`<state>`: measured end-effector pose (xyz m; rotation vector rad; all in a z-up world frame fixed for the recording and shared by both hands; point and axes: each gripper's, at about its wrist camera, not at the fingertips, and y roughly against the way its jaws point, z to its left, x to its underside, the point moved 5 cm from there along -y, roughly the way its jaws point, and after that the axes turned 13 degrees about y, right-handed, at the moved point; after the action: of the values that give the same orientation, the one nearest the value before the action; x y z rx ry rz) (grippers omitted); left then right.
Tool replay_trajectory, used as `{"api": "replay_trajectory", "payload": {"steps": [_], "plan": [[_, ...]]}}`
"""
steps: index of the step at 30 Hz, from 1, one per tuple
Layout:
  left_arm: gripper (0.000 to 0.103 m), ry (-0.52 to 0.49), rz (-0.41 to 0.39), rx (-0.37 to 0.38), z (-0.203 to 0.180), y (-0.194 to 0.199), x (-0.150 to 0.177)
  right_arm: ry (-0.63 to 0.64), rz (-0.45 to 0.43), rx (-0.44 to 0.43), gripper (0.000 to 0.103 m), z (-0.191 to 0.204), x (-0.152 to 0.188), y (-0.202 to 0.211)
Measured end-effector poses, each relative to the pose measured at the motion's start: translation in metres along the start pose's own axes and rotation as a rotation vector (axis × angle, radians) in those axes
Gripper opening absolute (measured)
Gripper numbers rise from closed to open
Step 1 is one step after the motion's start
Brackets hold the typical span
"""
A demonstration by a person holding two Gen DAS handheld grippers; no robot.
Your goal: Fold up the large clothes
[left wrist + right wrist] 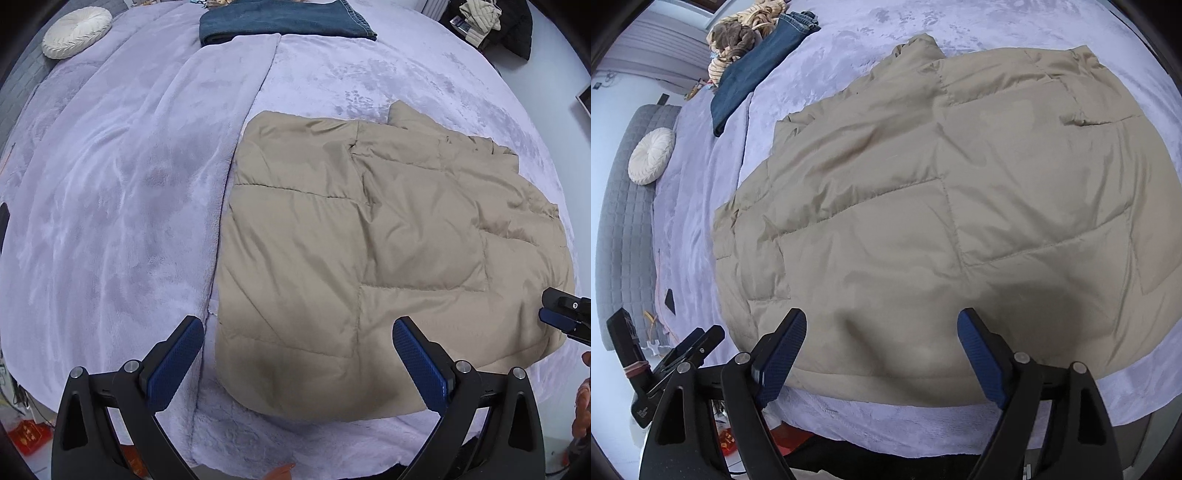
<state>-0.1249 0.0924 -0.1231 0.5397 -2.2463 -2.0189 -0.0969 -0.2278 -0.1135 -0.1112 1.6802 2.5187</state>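
Nearest to me, my left gripper (297, 360) hangs over the near left corner of the tan quilted puffer jacket (369, 258), its blue-padded fingers (173, 363) spread wide with nothing between them. My right gripper (881, 354) sits above the near hem, its fingers also apart and empty, pointing steeply down at the fabric.

The jacket lies flat on the lilac plush bedspread (110, 203), close to the near edge of the bed, already looking partly folded into a rough rectangle, with a collar or sleeve part bunched at its far edge.

I judge it light, soft and puffy. The shell looks smooth and probably slippery, and the filling will spring back, so a shallow pinch may slide off. I would bite deep into the near hem, one gripper near each corner, catching all layers.

Further back lie dark blue folded jeans (280, 18), and a cream round pleated cushion (75, 33) rests by the grey headboard. At the far right is a heap of dark and pale clothing (491, 22).
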Motion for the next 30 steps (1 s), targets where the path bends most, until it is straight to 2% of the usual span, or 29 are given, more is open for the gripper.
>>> {"api": "replay_trajectory", "payload": {"steps": [2, 4, 9, 13, 16, 18, 20, 27, 30], "plan": [[0.102, 0.001, 0.006, 0.002, 0.006, -0.005, -0.004, -0.012, 0.007, -0.001, 0.089, 0.005, -0.002, -0.006], [0.102, 0.012, 0.018, 0.009, 0.012, -0.011, -0.008, -0.013, 0.005, 0.007, 0.103, 0.010, -0.004, -0.010], [0.102, 0.021, 0.044, 0.026, 0.020, -0.025, -0.012, 0.012, -0.011, 0.018, 0.103, 0.025, -0.015, -0.018], [0.102, 0.029, 0.091, 0.075, 0.022, -0.036, -0.012, 0.013, 0.047, -0.006, 0.103, 0.032, -0.021, -0.034], [0.102, 0.034, 0.107, 0.116, 0.026, -0.040, -0.014, 0.004, 0.066, 0.010, 0.103, 0.031, -0.023, -0.046], [0.102, 0.053, 0.107, 0.175, 0.033, -0.041, -0.021, 0.007, 0.076, 0.020, 0.103, 0.030, -0.024, -0.051], [0.102, 0.077, 0.126, 0.267, 0.042, -0.044, -0.029, 0.009, 0.081, 0.024, 0.103, 0.029, -0.023, -0.053], [0.102, 0.149, 0.303, 0.562, 0.056, -0.083, -0.046, 0.009, 0.088, 0.029, 0.103, 0.027, -0.022, -0.056], [0.102, 0.127, 0.367, 0.642, 0.044, -0.099, -0.048, 0.017, 0.093, 0.042, 0.103, 0.028, -0.021, -0.060]]}}
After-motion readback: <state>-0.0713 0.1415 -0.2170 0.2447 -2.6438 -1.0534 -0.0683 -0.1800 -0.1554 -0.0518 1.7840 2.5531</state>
